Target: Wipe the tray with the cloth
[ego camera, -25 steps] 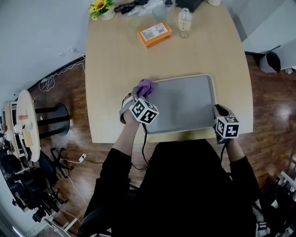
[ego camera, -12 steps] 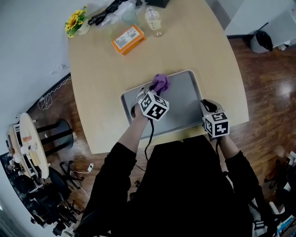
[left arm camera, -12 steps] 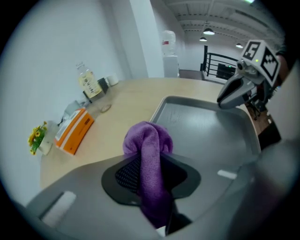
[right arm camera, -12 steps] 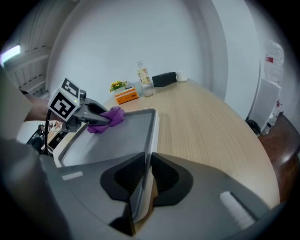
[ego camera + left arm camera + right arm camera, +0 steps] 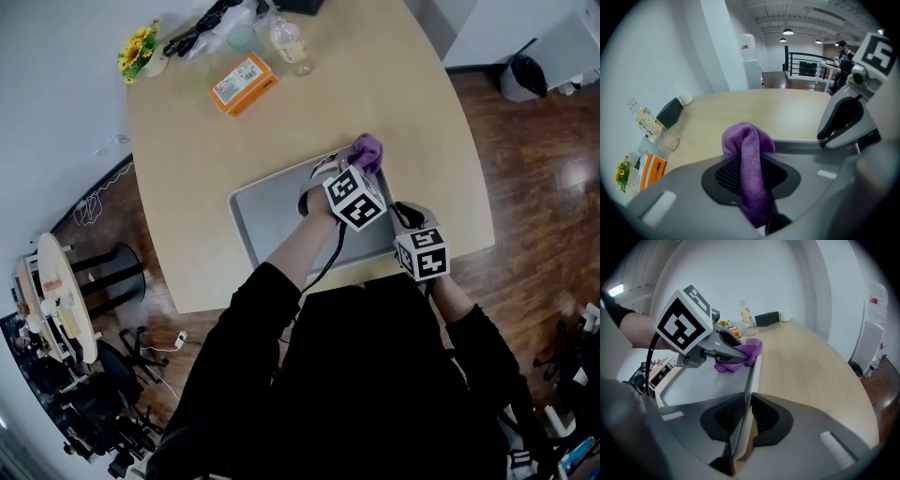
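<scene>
A grey metal tray [image 5: 272,211] lies on the light wooden table near its front edge. My left gripper [image 5: 358,164] is shut on a purple cloth [image 5: 367,148], which rests at the tray's far right corner. In the left gripper view the cloth [image 5: 747,161] hangs bunched between the two pads. The right gripper view shows the cloth [image 5: 740,357] pressed onto the tray floor [image 5: 701,383]. My right gripper [image 5: 743,420] is shut on the tray's right rim, near its front corner; in the head view this gripper [image 5: 405,220] sits just right of the left one.
At the table's far end stand an orange box [image 5: 242,82], a small bottle [image 5: 289,42], a clear cup [image 5: 246,37], a flower pot [image 5: 142,52] and black cables [image 5: 202,26]. A stool [image 5: 117,272] stands on the floor at the left.
My left gripper has carried the purple cloth across the tray from its left far corner to its right far corner. The right gripper has kept its hold on the rim.
</scene>
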`<state>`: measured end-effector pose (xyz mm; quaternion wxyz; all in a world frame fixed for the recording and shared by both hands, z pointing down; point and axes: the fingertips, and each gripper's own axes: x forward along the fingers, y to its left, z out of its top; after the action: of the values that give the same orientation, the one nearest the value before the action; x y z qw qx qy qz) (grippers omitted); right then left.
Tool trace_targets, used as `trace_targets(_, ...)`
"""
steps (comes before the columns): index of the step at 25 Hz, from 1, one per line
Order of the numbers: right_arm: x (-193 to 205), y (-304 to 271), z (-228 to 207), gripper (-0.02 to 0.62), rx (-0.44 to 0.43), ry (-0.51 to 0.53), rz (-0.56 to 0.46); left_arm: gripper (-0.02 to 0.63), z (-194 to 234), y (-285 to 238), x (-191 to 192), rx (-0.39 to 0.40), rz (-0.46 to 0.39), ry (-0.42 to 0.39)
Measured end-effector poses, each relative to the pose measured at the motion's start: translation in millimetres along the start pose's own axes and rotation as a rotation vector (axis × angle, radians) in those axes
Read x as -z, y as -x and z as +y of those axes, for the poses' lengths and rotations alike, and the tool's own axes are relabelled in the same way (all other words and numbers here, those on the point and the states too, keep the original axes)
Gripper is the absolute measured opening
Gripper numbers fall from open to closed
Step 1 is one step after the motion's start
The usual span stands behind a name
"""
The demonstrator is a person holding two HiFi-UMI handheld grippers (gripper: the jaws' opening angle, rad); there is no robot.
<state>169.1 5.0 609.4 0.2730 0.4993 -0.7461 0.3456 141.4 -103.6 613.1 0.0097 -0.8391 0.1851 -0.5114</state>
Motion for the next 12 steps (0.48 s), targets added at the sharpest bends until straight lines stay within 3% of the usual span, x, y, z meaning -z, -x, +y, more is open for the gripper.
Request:
trace_targets(4,-0.9,-0.4,-3.5,0.051,-0.016,0.006,0.006,0.078,-25.1,7.2,3.7,0.030,-0.040,-0.061)
trace_targets(7,-0.9,-1.1,-4.5,0.052,-0.009,0.014,0.012,0.080,-38.5,12.1,10.7,-0.004,-0.045,-0.129)
trace_targets(9,-1.0,-1.8,-3.8,0.052,-0.003,0.017,0.018,0.081,-34.3,20.8,25.1,-0.036,-0.052,-0.092)
trace_targets(12,-0.3,-2.3,-3.4,0.052,0.001,0.019,0.027,0.081,-16.1,44.3,77.2,-0.092,-0.048,0.062)
